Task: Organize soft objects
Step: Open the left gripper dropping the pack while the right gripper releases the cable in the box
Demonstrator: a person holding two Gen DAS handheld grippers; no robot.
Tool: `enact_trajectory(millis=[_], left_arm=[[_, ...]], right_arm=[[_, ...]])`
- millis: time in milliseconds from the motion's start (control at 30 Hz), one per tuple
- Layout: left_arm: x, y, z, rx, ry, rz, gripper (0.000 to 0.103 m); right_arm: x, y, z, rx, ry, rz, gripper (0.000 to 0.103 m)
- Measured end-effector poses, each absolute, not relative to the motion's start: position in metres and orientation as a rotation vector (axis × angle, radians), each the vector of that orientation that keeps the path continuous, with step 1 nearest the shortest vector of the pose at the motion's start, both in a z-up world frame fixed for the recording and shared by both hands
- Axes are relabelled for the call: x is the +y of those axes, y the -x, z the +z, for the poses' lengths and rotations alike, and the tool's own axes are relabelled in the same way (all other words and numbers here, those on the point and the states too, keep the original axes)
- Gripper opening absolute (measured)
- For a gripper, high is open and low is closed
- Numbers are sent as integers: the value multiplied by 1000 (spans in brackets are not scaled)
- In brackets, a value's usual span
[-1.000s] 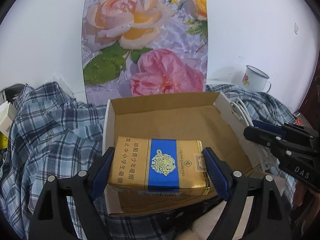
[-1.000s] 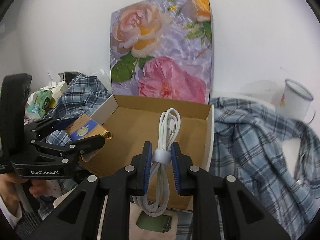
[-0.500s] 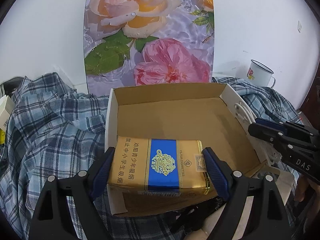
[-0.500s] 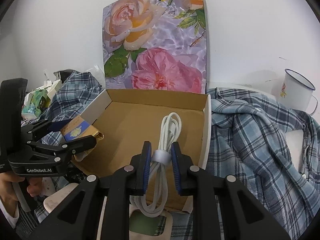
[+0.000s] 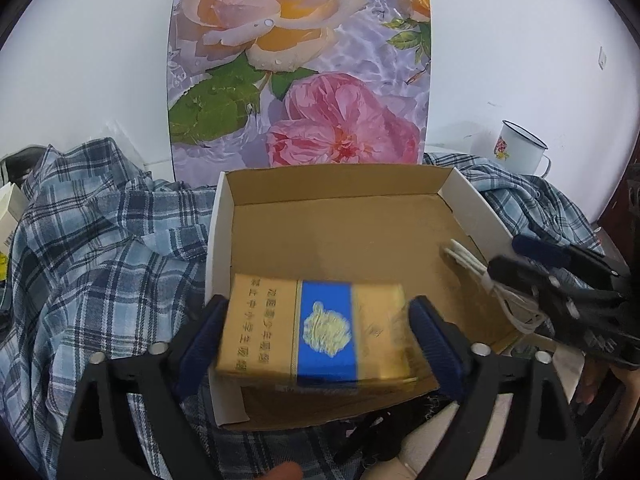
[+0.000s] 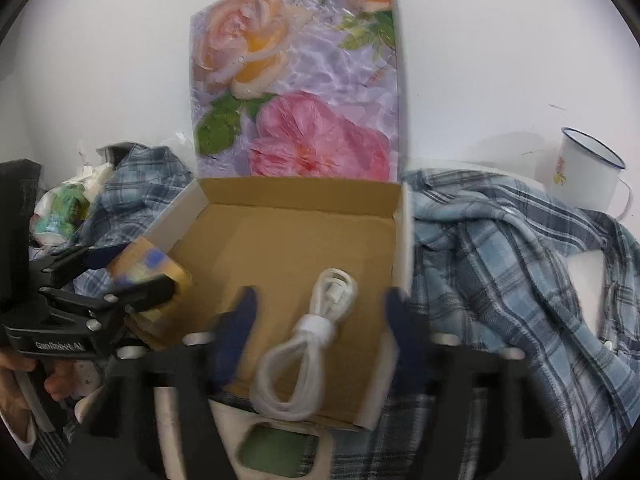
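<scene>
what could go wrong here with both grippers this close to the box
1. The white cable lies between the open right gripper fingers, its loop over the cardboard box front edge; it could slide out.
2. The left gripper holds the cigarette pack at the box's near wall; it may catch the wall.
3. The grippers sit close together and could bump.

The open brown cardboard box (image 6: 280,248) sits on a crumpled blue plaid shirt (image 6: 500,264). Behind the box stands its upright rose-printed lid (image 6: 296,92). In the box, the coiled white cable (image 6: 308,340) lies right, the gold-and-blue cigarette pack (image 5: 316,330) left. Right of the box, behind the shirt, stands a white enamel mug (image 6: 586,176).
</scene>
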State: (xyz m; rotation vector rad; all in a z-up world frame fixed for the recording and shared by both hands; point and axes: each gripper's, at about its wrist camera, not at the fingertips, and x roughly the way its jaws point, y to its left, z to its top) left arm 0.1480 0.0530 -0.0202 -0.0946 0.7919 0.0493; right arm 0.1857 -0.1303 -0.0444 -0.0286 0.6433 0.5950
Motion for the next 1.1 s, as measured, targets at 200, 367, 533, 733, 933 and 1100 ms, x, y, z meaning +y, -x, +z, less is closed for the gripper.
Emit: enact_trajectory(millis=[200, 367, 533, 733, 933, 1100], left_arm=[[46, -142, -13, 751, 75, 39, 103], [49, -140, -11, 739, 91, 38, 103], [51, -139, -12, 744, 85, 51, 103], [49, -139, -12, 748, 71, 52, 103], [51, -139, -13, 747, 78, 53, 103], [52, -140, -15, 753, 75, 57, 103]], right_arm=[[-127, -178, -37, 616, 51, 591, 92], [-133, -175, -34, 615, 58, 575, 97], [-140, -175, -38, 629, 109, 497, 100], [-139, -184, -52, 679, 158, 451, 100], [-136, -193, -58, 694, 147, 462, 102], [-135, -202, -60, 691, 135, 464, 102]])
